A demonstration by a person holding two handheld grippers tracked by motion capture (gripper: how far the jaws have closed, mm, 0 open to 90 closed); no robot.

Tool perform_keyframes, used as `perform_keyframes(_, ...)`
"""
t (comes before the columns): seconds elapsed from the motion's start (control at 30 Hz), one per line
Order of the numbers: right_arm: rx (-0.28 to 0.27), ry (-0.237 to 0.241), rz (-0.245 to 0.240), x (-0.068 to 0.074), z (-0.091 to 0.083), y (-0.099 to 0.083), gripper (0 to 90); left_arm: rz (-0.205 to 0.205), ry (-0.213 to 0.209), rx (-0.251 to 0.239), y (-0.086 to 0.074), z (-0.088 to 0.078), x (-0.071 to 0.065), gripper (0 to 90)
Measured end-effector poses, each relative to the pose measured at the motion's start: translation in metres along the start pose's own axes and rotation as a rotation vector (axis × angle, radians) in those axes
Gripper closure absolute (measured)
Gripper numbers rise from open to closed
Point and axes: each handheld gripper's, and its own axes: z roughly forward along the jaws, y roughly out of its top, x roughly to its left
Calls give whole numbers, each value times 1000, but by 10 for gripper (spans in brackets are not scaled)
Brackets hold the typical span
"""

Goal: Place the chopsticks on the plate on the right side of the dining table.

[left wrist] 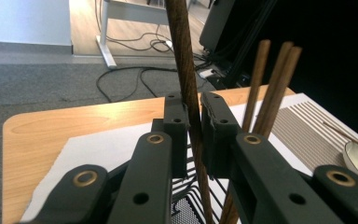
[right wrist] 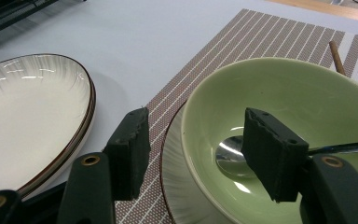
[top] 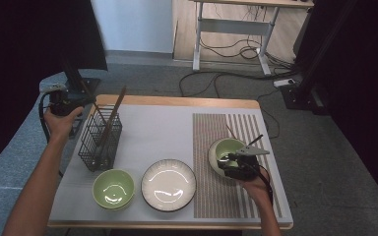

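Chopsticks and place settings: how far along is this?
Done, by the look of it: one green bowl with a spoon in it sits on a plate on the striped mat, a chopstick lying beside it. In hand: the left gripper is shut on a chopstick above the wire basket. Left: the second bowl and white plate sit unset; the right gripper straddles the bowl's rim, open.

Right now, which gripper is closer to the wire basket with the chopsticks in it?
Left. The left gripper is right above the wire basket, clamped on a chopstick. The right gripper is across the table at a green bowl.
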Motion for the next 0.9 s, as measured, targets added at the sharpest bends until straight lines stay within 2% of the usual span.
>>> perform_keyframes(0.1, -5, -10, 0, -1, -1, 0, 416, -13, -4, -32, 3, -6, 1, 836)
perform_keyframes(0.4, -6, -15, 4, -3, -2, -1, 417, 29, 27, -37, 8, -17, -2, 845)
perform_keyframes(0.9, 4, -9, -2, -1, 1, -1, 417, 17, 34, -58, 9, -33, -5, 845)
